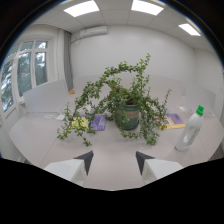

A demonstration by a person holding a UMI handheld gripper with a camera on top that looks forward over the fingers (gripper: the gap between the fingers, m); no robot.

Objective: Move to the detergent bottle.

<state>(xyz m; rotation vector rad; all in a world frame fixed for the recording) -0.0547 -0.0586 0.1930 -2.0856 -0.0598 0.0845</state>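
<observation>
A white detergent bottle (190, 131) with a green cap stands upright on the white table (35, 135), ahead of my fingers and well off to the right. My gripper (114, 161) is open, with nothing between its two dark fingertips (86, 161). It points at the potted plant rather than at the bottle.
A trailing green plant in a dark green pot (128, 116) stands straight ahead, its vines spreading wide over the table. A purple booklet (98, 121) and yellow object (79, 123) lie left of the pot, more papers (174, 120) right of it. Grey partitions (47, 96) stand behind.
</observation>
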